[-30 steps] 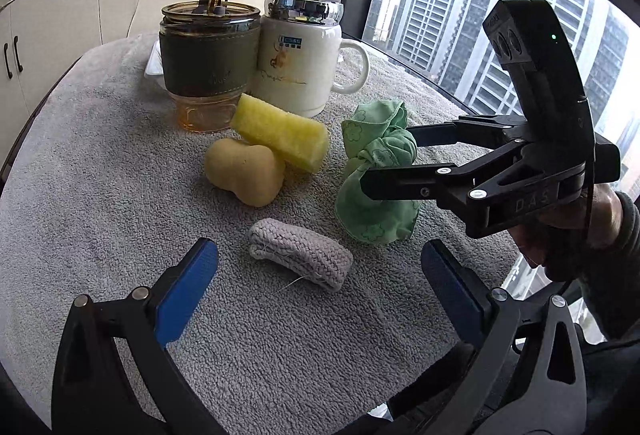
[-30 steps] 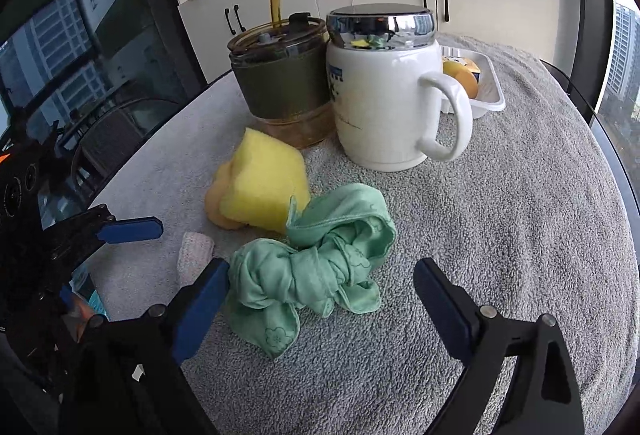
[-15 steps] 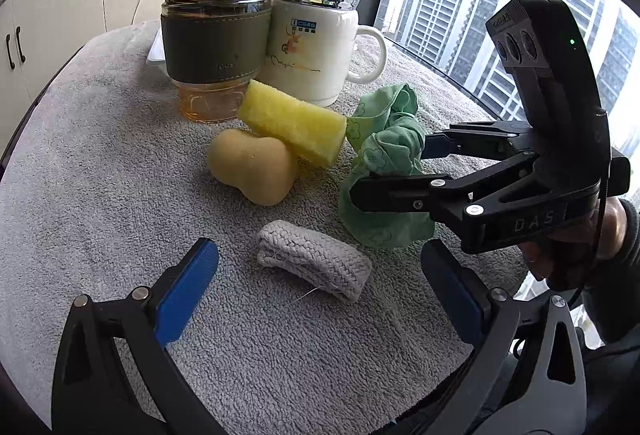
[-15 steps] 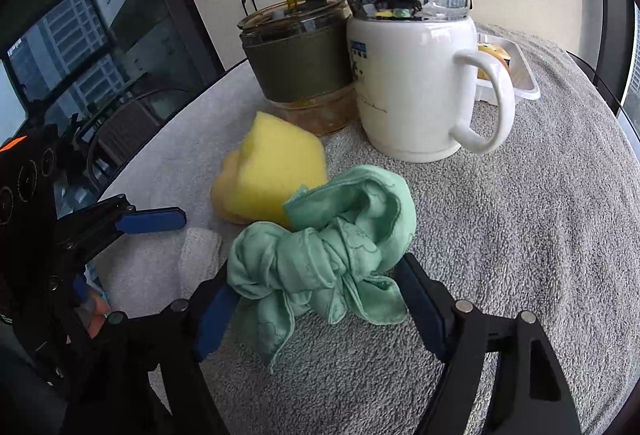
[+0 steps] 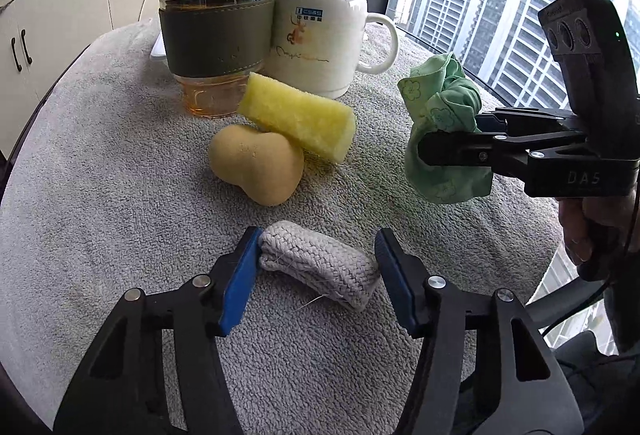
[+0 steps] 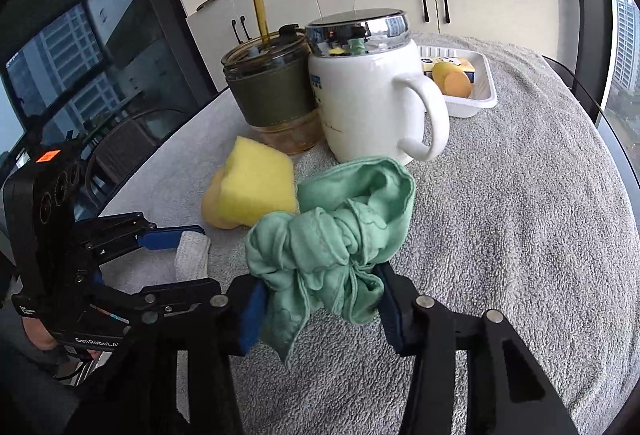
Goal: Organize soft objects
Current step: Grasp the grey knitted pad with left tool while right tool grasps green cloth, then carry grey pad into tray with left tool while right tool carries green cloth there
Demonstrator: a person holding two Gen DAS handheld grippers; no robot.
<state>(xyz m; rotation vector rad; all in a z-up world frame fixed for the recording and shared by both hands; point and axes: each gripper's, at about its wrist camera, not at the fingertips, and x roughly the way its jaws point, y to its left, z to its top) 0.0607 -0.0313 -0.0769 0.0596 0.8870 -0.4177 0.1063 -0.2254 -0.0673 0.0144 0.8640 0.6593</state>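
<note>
A grey knitted cloth (image 5: 320,267) lies folded on the grey towel (image 5: 100,195) between the blue pads of my left gripper (image 5: 316,247). Its jaws are closing: the left pad touches the cloth's end, and a thin gap remains at the right pad. My right gripper (image 6: 322,287) is closing on a knotted green cloth (image 6: 340,227), whose pads squeeze its lower folds. In the left wrist view that green cloth (image 5: 440,115) hangs at the right, clear of the sponges. A yellow sponge (image 5: 298,123) leans on a beige peanut-shaped sponge (image 5: 256,167).
A white lidded mug (image 5: 316,43) and a glass cup with a green sleeve and straw (image 5: 216,35) stand behind the sponges. A white tray (image 6: 486,91) with yellow items sits at the far edge. Windows border the round table.
The left jaws have narrowed from wide open to bracket the grey cloth. The right jaws have closed on the green cloth and drawn it off the towel, away from the yellow sponge.
</note>
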